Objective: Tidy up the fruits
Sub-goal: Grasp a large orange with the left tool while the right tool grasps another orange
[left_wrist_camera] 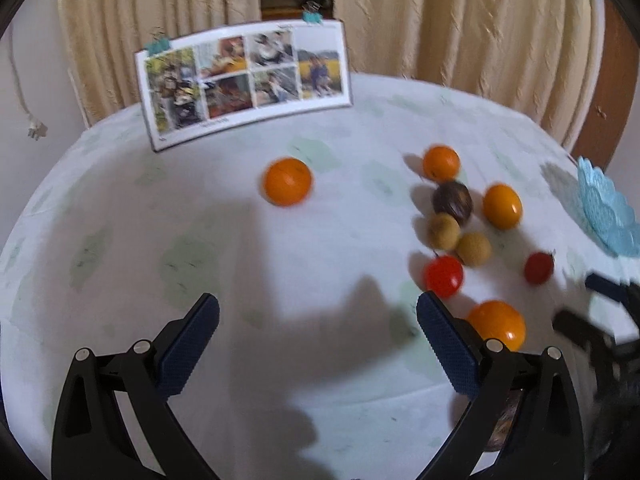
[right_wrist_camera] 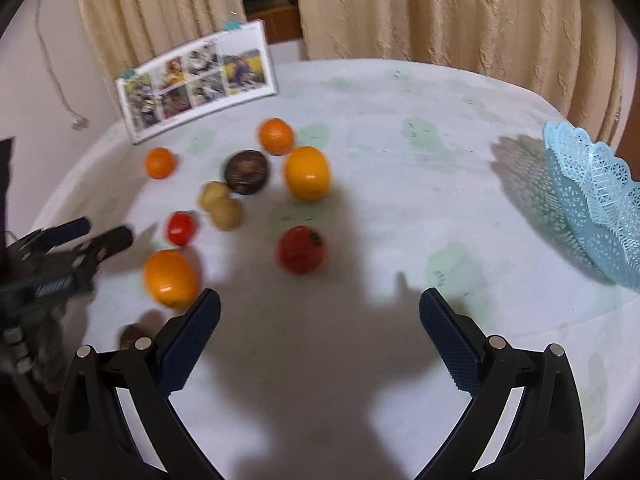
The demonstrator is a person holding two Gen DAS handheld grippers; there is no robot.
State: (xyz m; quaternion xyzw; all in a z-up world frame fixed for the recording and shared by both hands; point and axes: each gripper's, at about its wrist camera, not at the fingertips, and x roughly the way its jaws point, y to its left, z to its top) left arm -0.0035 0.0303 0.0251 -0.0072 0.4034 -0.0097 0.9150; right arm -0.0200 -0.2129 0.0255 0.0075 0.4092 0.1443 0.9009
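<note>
Both grippers are held spread wide and empty above the round table covered in a pale green-patterned cloth (right_wrist_camera: 400,120): the left gripper (left_wrist_camera: 318,344) and the right gripper (right_wrist_camera: 320,338) pinch nothing. The fruits are scattered loose on the cloth, well apart from the light blue perforated plastic basket (right_wrist_camera: 592,200), which stands at the table's edge and appears to hold none of them. Taken from that basket, the dark red round tomato (right_wrist_camera: 300,250) lies nearest, with the large orange persimmon-like fruit (right_wrist_camera: 307,173) behind it; the dark brown round fruit (right_wrist_camera: 245,172), the two tan longan-like fruits (right_wrist_camera: 222,206) and the small bright red tomato (right_wrist_camera: 181,228) lie farther off, and the lone small orange (right_wrist_camera: 160,163) farthest, near the propped photo collage board (right_wrist_camera: 196,80). The round, smooth fruits are judged likely to roll if nudged by an opened finger, and a crooked or hard pinch could squirt one toward the table's edge or bruise a tomato. Both views are blurred, so fine contact cannot be judged.
</note>
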